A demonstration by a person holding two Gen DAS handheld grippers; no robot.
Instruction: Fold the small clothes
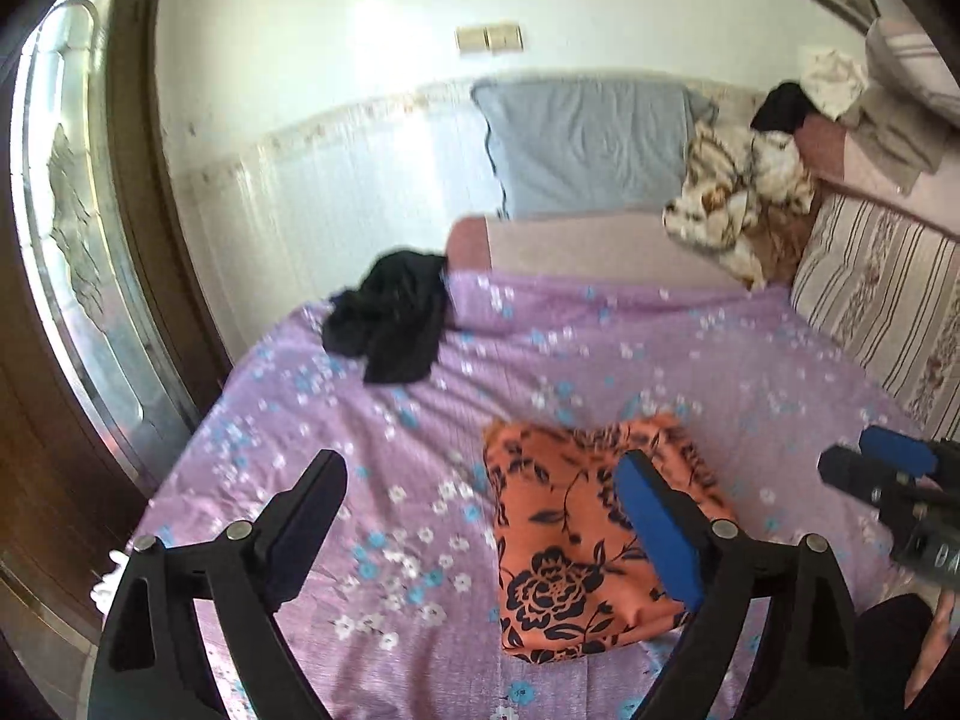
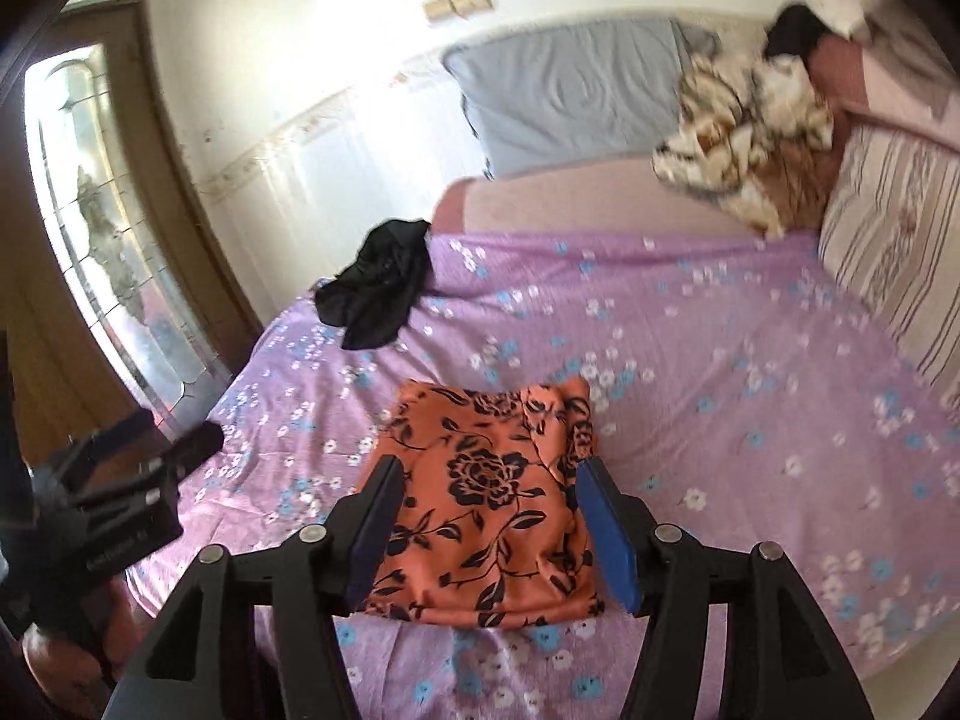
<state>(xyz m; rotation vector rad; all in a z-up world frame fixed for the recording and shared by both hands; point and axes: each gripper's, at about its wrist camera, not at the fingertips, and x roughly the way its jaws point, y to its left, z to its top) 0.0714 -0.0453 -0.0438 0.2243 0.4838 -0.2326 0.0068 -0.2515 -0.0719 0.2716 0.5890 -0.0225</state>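
Left gripper (image 1: 480, 510) at lower frame, fingers spread wide, empty. Folded orange floral cloth (image 1: 576, 540) lies flat on purple bedsheet (image 1: 690, 360), lower centre. Black garment (image 1: 390, 315) crumpled, centre left. Right gripper (image 1: 882, 468) (partly cropped) at right edge.

Two handheld grippers appear: the left gripper (image 1: 480, 492) and the right gripper (image 2: 489, 492), each with two fingers spread apart and nothing between them. One folded orange garment with black flowers (image 2: 486, 498) lies on one purple floral bedsheet (image 2: 720, 372). One crumpled black garment (image 2: 378, 282) sits near the sheet's far edge. One blue-grey pillow (image 1: 588, 144) leans against the wall. One brown-and-cream patterned cloth (image 1: 744, 198) is heaped beside one striped cushion (image 1: 882, 312). One more dark garment (image 1: 780, 108) and one white cloth (image 1: 834, 81) lie behind that heap. Two light switches (image 1: 489, 38) are on the wall
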